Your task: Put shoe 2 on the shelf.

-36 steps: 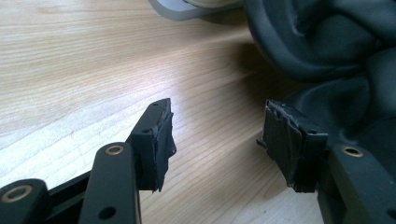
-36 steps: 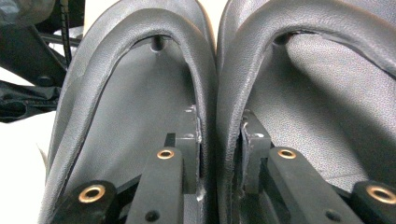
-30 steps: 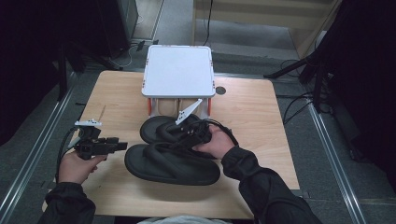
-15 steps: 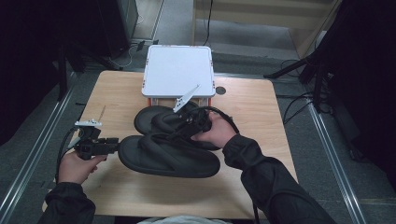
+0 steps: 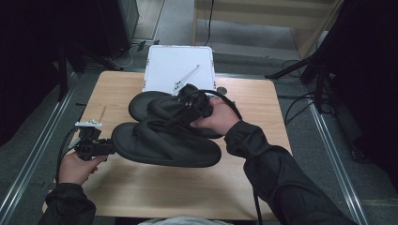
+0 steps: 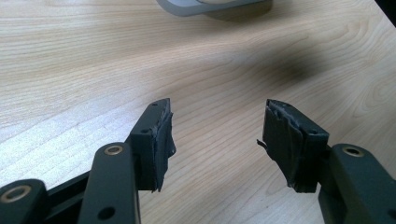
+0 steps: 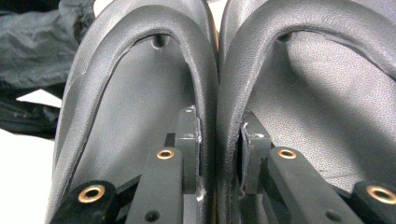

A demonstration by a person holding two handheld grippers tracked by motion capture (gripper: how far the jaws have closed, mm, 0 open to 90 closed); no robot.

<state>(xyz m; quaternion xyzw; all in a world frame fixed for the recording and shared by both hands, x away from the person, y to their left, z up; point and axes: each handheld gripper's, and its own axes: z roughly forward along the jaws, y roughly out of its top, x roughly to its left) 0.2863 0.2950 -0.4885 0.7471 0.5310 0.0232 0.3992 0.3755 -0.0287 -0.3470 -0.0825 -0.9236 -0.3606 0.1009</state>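
Two black sandals held up together, in front of the white box.

The right gripper (image 5: 187, 111) is clamped on the straps (image 7: 215, 93) of both sandals (image 5: 166, 143), pinching them side by side, the pair hanging just in front of the white box (image 5: 176, 65). The left gripper (image 5: 94, 147) hovers farther from the box, beside the sandals' toe end, its jaws apart over bare table (image 6: 93, 60).

At the centre of the high view, both sandals (image 5: 164, 145) are plain matte black, their straps (image 7: 205, 70) dark grey with a fine leather grain up close. The tabletop (image 5: 263, 103) is pale wood with flowing grain. The box (image 5: 176, 63) at upper centre is white. The tongs (image 6: 217, 140) are black with brass-coloured rivets.
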